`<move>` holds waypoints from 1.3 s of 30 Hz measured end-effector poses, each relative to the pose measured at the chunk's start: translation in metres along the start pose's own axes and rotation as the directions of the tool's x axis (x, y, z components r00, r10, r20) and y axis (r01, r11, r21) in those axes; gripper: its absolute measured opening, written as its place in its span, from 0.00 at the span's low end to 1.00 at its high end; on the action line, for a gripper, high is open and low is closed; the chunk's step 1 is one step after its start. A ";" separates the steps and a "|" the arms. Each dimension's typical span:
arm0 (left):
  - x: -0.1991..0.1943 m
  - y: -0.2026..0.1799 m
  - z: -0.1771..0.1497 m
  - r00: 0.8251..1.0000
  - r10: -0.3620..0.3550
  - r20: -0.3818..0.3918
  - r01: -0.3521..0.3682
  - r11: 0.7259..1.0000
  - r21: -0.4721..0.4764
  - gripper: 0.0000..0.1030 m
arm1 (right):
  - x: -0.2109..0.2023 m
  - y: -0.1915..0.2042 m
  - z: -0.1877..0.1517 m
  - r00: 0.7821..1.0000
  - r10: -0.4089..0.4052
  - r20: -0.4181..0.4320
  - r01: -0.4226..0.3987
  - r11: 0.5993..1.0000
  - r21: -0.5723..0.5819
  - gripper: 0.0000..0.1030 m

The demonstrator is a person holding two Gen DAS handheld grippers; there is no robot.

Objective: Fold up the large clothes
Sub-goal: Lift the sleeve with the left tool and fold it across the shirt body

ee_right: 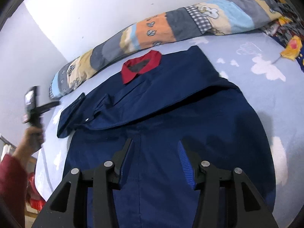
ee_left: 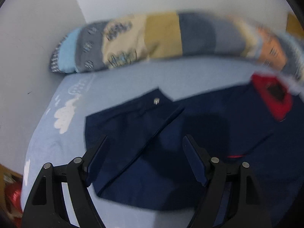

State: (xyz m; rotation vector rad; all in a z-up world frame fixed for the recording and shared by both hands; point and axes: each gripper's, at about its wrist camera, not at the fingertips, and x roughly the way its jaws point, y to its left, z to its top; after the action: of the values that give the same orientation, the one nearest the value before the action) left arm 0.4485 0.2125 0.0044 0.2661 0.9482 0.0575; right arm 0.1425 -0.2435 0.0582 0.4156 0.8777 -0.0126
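Midway through the fold: sleeves laid in, both grippers free above the jacket.

Seemingly a navy jacket (ee_right: 171, 114) with a red collar (ee_right: 141, 66) lies flat on the light-blue bed (ee_right: 266, 98), collar toward the striped bolster (ee_right: 171, 24) along the wall. One sleeve is folded across the chest, its snap-buttoned cuff (ee_left: 148, 102) reaching the garment's left edge. Left gripper (ee_left: 145, 148) hovers over that cuff area, fingers apart, holding nothing; motion blur in its view suggests it is on the move. Right gripper (ee_right: 156, 150) hangs over the lower front near the hem, fingers apart, also holding nothing. Judged next: each gripper pinches a hem corner and carries the bottom up toward the collar, keeping the folded sleeve from sliding out. Whether the other sleeve is already tucked in cannot be told.
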 end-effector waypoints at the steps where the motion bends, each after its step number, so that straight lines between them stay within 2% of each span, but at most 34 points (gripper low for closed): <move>1: 0.019 -0.008 0.000 0.999 0.027 -0.018 -0.027 0.999 0.040 0.73 | 0.002 0.004 0.000 1.000 0.002 -0.006 -0.003 1.000 -0.013 0.49; 2: 0.030 -0.017 -0.002 0.998 0.061 -0.027 -0.059 0.995 0.082 0.65 | 0.004 0.006 0.000 1.000 0.000 -0.009 0.000 1.000 -0.021 0.49; 4: 0.053 -0.026 -0.002 0.994 0.098 -0.052 -0.090 0.985 0.146 0.55 | 0.011 0.010 0.000 1.000 -0.004 -0.021 0.003 1.000 -0.029 0.49; 7: 0.080 -0.029 0.002 0.987 0.155 -0.052 -0.142 0.971 0.194 0.54 | 0.022 0.016 -0.001 0.999 -0.001 -0.044 -0.001 0.999 -0.038 0.49; 9: 0.089 -0.021 0.007 0.987 0.157 -0.043 -0.148 0.974 0.172 0.52 | 0.028 0.018 -0.001 0.998 -0.004 -0.058 0.001 0.999 -0.046 0.49; 10: 0.093 -0.014 0.010 0.989 0.140 -0.041 -0.133 0.981 0.142 0.38 | 0.031 0.018 -0.002 0.998 -0.006 -0.062 0.003 0.999 -0.045 0.49; 11: 0.098 -0.005 0.013 0.993 0.107 -0.052 -0.102 0.990 0.099 0.03 | 0.033 0.018 -0.002 0.998 -0.010 -0.066 0.007 0.999 -0.044 0.49; 12: 0.101 0.009 0.014 0.997 0.045 -0.068 -0.044 0.999 0.025 0.01 | 0.036 0.018 -0.003 0.997 -0.012 -0.076 0.009 0.999 -0.042 0.48; 15: 0.097 0.038 0.007 0.997 -0.073 -0.016 0.070 0.989 -0.133 0.00 | 0.041 0.016 -0.004 0.996 -0.018 -0.086 0.016 1.000 -0.025 0.48; 17: 0.087 0.056 0.002 0.990 -0.135 0.041 0.141 0.966 -0.219 0.00 | 0.042 0.014 -0.004 0.996 -0.019 -0.085 0.018 1.000 -0.013 0.48; 20: 0.067 0.080 -0.005 0.967 -0.225 0.120 0.252 0.914 -0.319 0.00 | 0.040 0.014 -0.004 0.997 -0.023 -0.075 0.023 1.000 -0.004 0.47; 26: -0.001 0.089 0.001 0.932 -0.283 0.227 0.346 0.881 -0.322 0.00 | 0.030 0.011 -0.001 0.998 -0.044 -0.037 0.044 0.999 0.001 0.47; 30: -0.068 0.084 0.018 0.893 -0.335 0.301 0.424 0.852 -0.307 0.00 | 0.017 0.004 0.003 0.998 -0.062 0.011 0.062 0.998 0.015 0.47; 33: -0.121 0.070 0.034 0.853 -0.391 0.345 0.492 0.824 -0.282 0.00 | 0.006 -0.004 0.007 0.997 -0.066 0.043 0.064 0.997 0.040 0.47; 37: -0.199 0.017 0.059 0.809 -0.453 0.376 0.547 0.814 -0.196 0.00 | -0.011 -0.016 0.012 0.992 -0.081 0.096 0.075 0.995 0.064 0.47; 39: -0.224 -0.012 0.067 0.789 -0.489 0.371 0.573 0.803 -0.161 0.00 | -0.019 -0.022 0.014 0.989 -0.083 0.121 0.074 0.994 0.077 0.47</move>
State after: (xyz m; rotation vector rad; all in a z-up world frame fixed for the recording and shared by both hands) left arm 0.3711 0.1504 0.2164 -0.2524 0.6567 -0.3763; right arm 0.1372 -0.2720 0.0725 0.4425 0.7722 -0.1418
